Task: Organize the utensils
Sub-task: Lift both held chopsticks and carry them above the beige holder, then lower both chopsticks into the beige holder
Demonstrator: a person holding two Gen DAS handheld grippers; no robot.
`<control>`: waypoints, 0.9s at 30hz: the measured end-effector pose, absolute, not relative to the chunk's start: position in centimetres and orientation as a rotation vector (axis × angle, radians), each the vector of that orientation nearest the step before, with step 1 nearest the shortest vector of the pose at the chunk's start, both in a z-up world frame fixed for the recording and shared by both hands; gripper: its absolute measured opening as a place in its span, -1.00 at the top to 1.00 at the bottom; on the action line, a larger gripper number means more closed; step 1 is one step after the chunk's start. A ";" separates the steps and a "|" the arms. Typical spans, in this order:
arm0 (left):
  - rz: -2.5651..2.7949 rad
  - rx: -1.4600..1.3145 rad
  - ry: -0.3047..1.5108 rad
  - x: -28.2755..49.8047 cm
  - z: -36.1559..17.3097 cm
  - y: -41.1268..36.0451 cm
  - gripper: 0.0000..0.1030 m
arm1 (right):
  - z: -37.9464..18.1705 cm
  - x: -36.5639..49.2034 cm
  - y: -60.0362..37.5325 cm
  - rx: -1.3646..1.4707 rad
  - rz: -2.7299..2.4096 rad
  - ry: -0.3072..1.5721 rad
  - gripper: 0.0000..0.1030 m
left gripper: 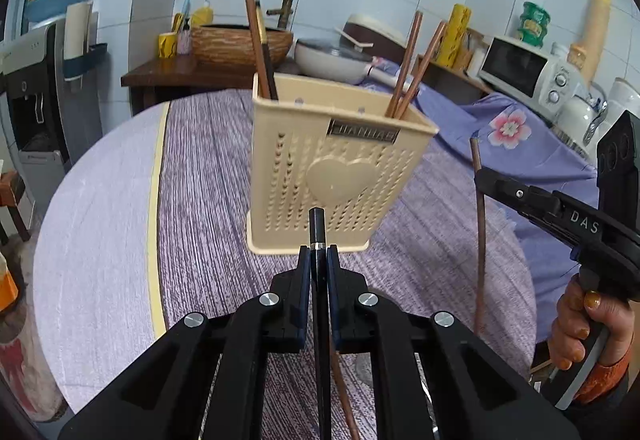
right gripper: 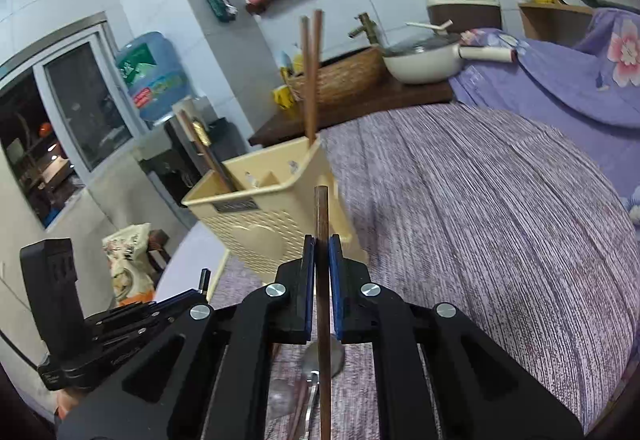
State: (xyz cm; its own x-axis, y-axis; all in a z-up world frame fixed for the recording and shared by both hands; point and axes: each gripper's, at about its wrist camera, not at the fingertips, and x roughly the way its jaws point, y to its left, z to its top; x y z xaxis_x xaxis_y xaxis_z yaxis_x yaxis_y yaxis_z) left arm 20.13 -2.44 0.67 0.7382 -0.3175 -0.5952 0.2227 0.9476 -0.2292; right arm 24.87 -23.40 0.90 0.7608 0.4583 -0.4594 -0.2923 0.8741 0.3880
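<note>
Left wrist view: your left gripper (left gripper: 319,252) has its jaws clamped on a black chopstick (left gripper: 317,228), whose silver-banded tip sticks out just past the pads, toward 12 o'clock. Directly beyond it stands the beige utensil holder (left gripper: 332,168), upright on the purple striped tablecloth (left gripper: 208,180), its heart emblem facing you. Two chopsticks, one brown and one dark (left gripper: 260,48), lean in the holder's left compartment, pointing toward 11 o'clock; a brown pair (left gripper: 416,60) leans in the right compartment, toward 1 o'clock. At 3 o'clock your right gripper (left gripper: 486,178) enters from the edge, its jaws pinched on a brown chopstick (left gripper: 480,240) that hangs nearly vertical, well apart from the holder. Your right hand (left gripper: 588,324) wraps the handle at 4 o'clock. A second brown stick runs under your left gripper toward 6 o'clock.

Right wrist view: your right gripper (right gripper: 322,244) is closed tight on the brown chopstick (right gripper: 322,212), tip toward 12 o'clock. The utensil holder (right gripper: 260,216) sits at 11 o'clock, appearing tilted in this view; its divider shows inside the rim. The brown pair (right gripper: 311,72) rises from its near corner, the dark ones (right gripper: 204,148) from the far compartment. A metal spoon (right gripper: 316,372) lies on the tablecloth (right gripper: 480,220) below the jaws at 6 o'clock. Your left gripper (right gripper: 205,278) shows at 8 o'clock with the black chopstick's tip just visible.
</note>
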 end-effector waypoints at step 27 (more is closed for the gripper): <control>-0.308 -0.141 0.487 15.6 7.9 -0.9 0.85 | 7.9 19.5 -21.5 0.170 0.551 0.423 0.85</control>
State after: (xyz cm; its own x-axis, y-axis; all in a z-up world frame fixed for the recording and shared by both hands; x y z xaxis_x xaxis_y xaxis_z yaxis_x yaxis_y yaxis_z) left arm 15.55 -0.92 7.90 0.8389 -0.3234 -0.4378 0.2568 0.9443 -0.2056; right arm 19.52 -21.52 7.85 0.7690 0.5394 -0.3431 -0.4707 0.8409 0.2671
